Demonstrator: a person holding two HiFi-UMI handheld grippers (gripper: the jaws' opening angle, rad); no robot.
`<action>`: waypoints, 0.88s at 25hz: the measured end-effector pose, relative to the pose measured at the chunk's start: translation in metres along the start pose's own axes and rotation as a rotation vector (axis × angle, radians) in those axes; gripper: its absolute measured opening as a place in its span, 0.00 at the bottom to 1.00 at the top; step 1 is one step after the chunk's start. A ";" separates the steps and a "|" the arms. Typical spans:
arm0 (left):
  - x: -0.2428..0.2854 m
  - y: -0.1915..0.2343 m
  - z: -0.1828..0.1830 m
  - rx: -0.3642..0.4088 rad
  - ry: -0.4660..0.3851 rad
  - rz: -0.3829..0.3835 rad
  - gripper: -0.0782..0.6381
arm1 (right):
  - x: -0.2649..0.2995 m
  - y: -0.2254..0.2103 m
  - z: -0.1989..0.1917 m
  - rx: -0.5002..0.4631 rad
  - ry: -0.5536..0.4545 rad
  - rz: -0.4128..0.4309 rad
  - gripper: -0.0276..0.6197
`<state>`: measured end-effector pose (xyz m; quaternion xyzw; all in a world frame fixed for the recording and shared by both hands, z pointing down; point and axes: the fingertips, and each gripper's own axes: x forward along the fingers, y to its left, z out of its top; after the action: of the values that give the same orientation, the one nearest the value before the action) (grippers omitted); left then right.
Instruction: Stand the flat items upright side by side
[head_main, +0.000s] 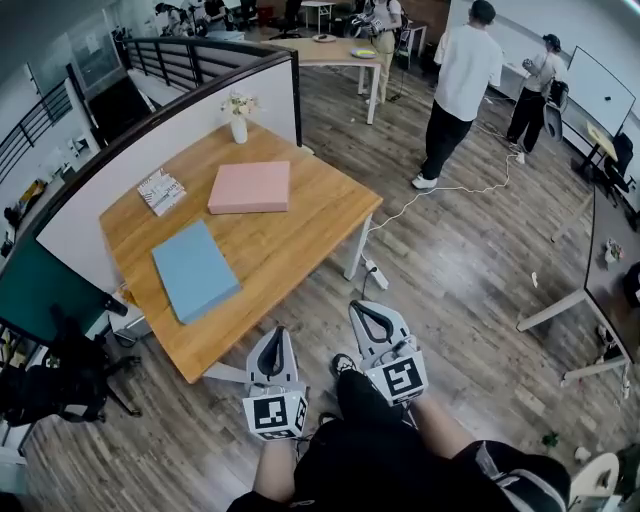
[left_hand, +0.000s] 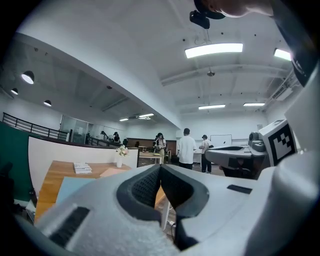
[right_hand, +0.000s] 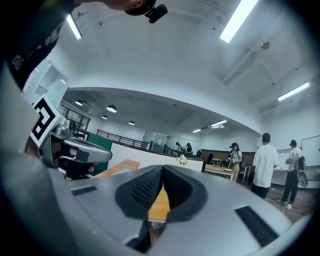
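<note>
A blue flat item (head_main: 195, 270) lies flat on the wooden table (head_main: 300, 225), near its front left. A pink flat item (head_main: 250, 187) lies flat further back, toward the middle. A smaller patterned booklet (head_main: 161, 190) rests at the back left. Both grippers are held level in front of the table, short of its near edge. My left gripper (head_main: 274, 338) is shut with nothing between its jaws. My right gripper (head_main: 365, 312) is shut and empty too. In the left gripper view the pink item (left_hand: 111, 171) and booklet (left_hand: 82, 168) show beyond the closed jaws (left_hand: 160, 172).
A white vase with flowers (head_main: 239, 117) stands at the table's back edge against a white partition (head_main: 150, 140). A power strip and cable (head_main: 376, 272) lie on the floor by the table leg. People (head_main: 462, 75) stand further off; a black chair (head_main: 60, 380) sits at left.
</note>
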<state>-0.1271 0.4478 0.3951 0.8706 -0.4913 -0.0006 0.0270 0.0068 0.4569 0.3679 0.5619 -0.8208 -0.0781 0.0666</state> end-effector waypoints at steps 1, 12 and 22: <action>0.007 0.001 -0.003 0.002 0.013 -0.005 0.11 | 0.005 -0.002 -0.004 0.000 0.008 0.004 0.07; 0.111 0.034 -0.008 -0.038 0.052 0.019 0.31 | 0.090 -0.062 -0.020 0.049 -0.013 0.042 0.26; 0.222 0.039 -0.012 -0.076 0.104 0.036 0.35 | 0.165 -0.149 -0.033 0.052 -0.046 0.097 0.27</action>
<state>-0.0452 0.2381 0.4143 0.8587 -0.5046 0.0265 0.0855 0.0901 0.2484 0.3736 0.5211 -0.8501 -0.0664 0.0371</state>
